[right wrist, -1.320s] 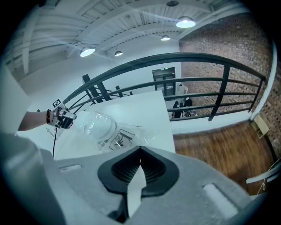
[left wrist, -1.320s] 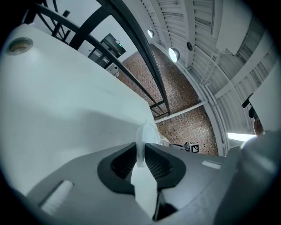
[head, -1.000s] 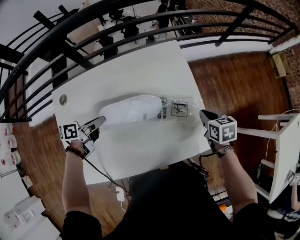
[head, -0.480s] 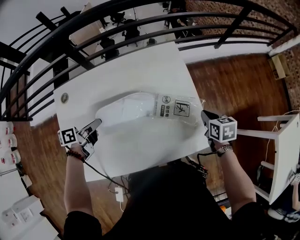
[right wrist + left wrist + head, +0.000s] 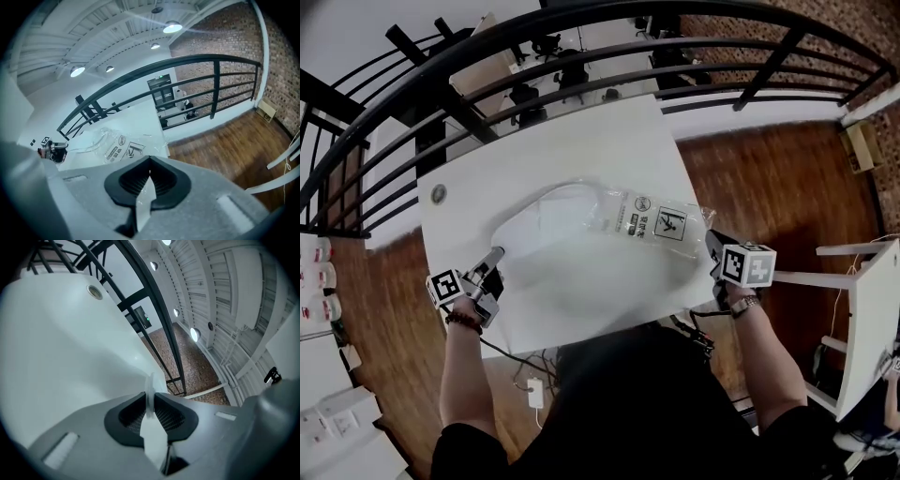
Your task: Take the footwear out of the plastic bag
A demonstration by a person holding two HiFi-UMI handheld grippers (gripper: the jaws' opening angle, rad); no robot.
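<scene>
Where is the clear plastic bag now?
Head view: the clear plastic bag lies at the right of the white table, its end pinched in the right tool.

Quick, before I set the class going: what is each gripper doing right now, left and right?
Left gripper: jaws closed on the white slipper, at its edge.
Right gripper: jaws closed on the plastic bag, at its edge.

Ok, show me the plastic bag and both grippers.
plastic bag (image 5: 661, 223), head view, on its printed label.
left gripper (image 5: 496, 253), head view, between its jaw tips.
right gripper (image 5: 711, 237), head view, between its jaw tips.
</scene>
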